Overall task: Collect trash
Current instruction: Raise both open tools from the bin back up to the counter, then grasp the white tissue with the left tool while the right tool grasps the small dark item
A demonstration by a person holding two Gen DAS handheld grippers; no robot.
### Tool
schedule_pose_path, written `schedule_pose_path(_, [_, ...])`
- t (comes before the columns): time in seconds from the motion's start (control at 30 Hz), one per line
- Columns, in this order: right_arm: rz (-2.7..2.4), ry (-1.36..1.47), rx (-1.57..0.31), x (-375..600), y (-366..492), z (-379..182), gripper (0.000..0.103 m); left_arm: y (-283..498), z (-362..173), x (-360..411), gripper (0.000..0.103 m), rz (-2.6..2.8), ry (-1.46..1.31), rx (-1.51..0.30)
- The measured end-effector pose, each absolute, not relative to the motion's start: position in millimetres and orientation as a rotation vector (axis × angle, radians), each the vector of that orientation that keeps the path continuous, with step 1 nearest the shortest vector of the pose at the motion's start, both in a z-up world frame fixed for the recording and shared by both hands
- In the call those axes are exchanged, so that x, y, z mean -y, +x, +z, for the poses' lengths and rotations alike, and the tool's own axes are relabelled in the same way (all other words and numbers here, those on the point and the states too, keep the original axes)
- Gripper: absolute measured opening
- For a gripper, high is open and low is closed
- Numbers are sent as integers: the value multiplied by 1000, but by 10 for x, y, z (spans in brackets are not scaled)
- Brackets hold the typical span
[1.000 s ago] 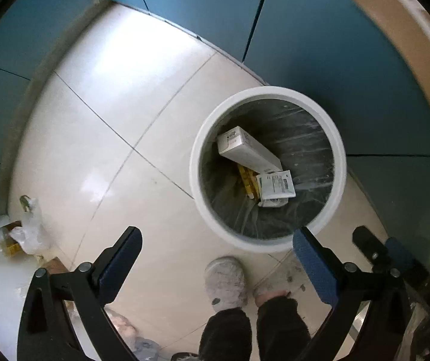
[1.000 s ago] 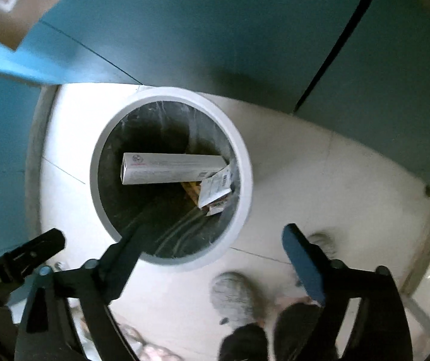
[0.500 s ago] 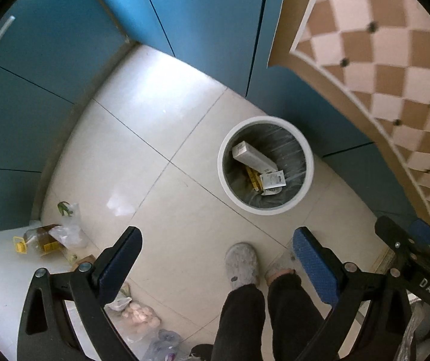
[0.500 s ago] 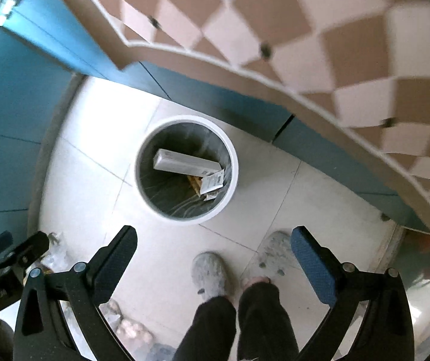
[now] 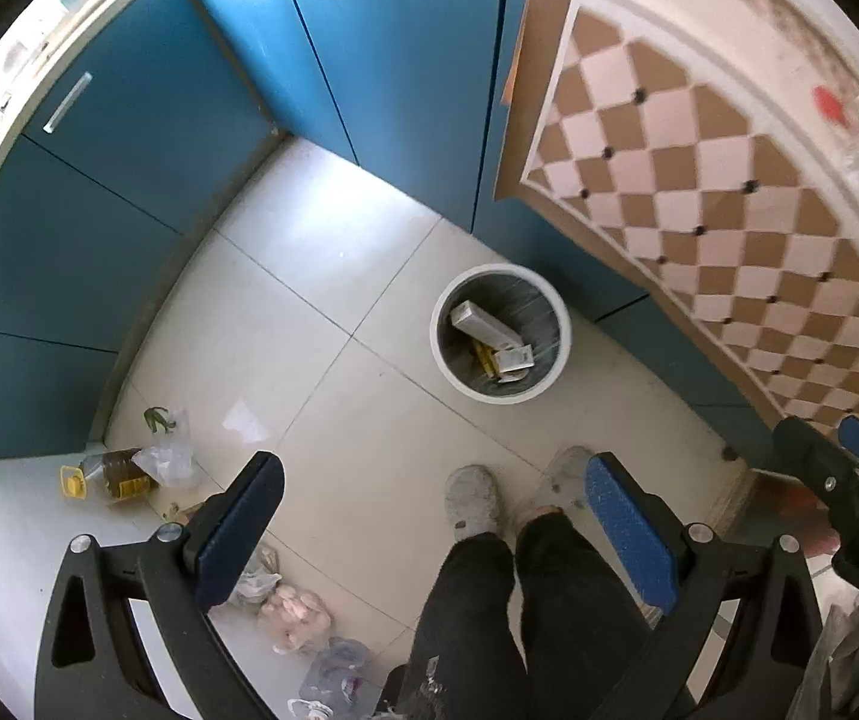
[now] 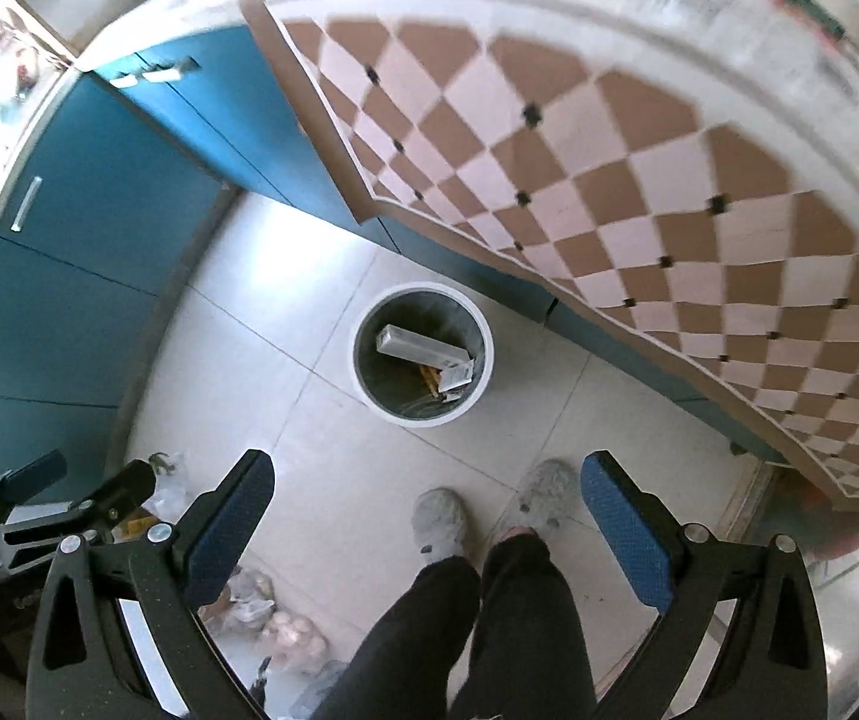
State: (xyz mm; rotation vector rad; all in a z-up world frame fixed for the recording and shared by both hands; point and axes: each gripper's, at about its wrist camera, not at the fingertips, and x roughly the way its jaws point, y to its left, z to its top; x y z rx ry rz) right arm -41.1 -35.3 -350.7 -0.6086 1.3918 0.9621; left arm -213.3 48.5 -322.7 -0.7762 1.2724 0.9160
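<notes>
Looking down from height: left gripper (image 5: 429,519) released, jaws wide apart, nothing between them. Off its left finger, on the floor: oil bottle (image 5: 110,473) lying by a clear plastic bag (image 5: 168,461), both against the blue cabinets (image 5: 129,150). Near that finger's base, a bag of pale round items (image 5: 296,618). Ahead of the claw, between both fingers: person's two grey slippers (image 5: 471,498), and further ahead the white trash bin (image 5: 447,360), upright on the tile floor (image 5: 309,276). Inside it: long white box (image 5: 485,325), small white packet (image 5: 515,358), yellow scrap underneath. Checkered tablecloth (image 5: 699,180) hangs right of the bin. Right gripper (image 6: 426,519) also released, empty, bin ahead of its gap.
</notes>
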Motion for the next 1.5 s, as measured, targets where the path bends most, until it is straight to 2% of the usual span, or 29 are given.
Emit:
schedule_pose_path(0.4, [1004, -560, -1347, 766, -488, -2389, 103, -2207, -2276, -189, 102, 883, -683, -1177])
schedule_pose_path(0.63, [1029, -419, -1362, 973, -195, -1970, 103, -1814, -1737, -253, 103, 960, -542, -1103])
schedule_pose_path(0.83, [945, -235, -1328, 1153, 616, -1719, 103, -927, -1460, -352, 103, 955, -411, -1029])
schedule_pose_path(1.1, [643, -23, -1291, 1631, 2599, -1914, 103, 834, -1582, -362, 103, 888, -322, -1123])
schedule_pose_path(1.23, [551, -8, -1333, 1680, 3522, -2347, 86, 1651, -1752, -324, 103, 841, -282, -1199])
schedule_pose_path(1.37, [538, -7, -1406, 1554, 4056, -2826, 74, 2336, -1905, -271, 103, 795, -231, -1257])
schedule_pose_path(1.47, [563, 15, -1448, 1450, 4268, -3082, 55, 2726, -2009, -242, 103, 760, -219, -1290])
schedule_pose_path(1.5, [576, 6, -1453, 1396, 4315, -3145, 40, 2834, -2044, -230, 103, 748, -218, -1300])
